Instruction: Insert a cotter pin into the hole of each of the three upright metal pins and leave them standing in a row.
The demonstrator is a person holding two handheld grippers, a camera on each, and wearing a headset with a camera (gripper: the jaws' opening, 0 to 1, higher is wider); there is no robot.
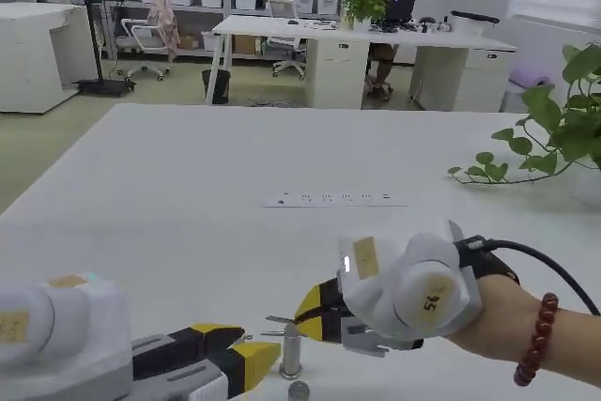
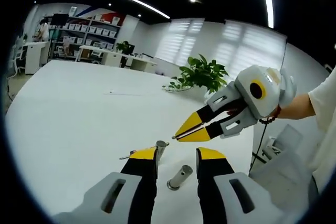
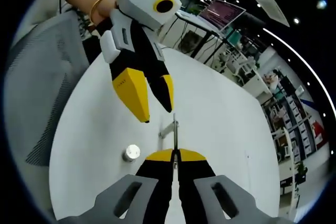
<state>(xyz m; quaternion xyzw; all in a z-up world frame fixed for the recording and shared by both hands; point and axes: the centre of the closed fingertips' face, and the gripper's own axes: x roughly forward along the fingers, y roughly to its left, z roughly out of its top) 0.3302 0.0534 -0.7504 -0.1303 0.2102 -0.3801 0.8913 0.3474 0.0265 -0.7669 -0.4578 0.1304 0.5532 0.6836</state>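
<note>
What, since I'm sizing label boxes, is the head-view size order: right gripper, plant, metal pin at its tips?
Largest: right gripper and plant, alike; gripper nearer, plant cropped, so unranked.
Smallest: metal pin.

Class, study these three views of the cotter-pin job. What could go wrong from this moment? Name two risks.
1. The right gripper pinches the thin cotter pin by one end only; if it misses the hole, it may twist or slip.
2. The left gripper is open, so nothing steadies the upright pin; a sideways push might topple it, perhaps into the second pin standing close by.
</note>
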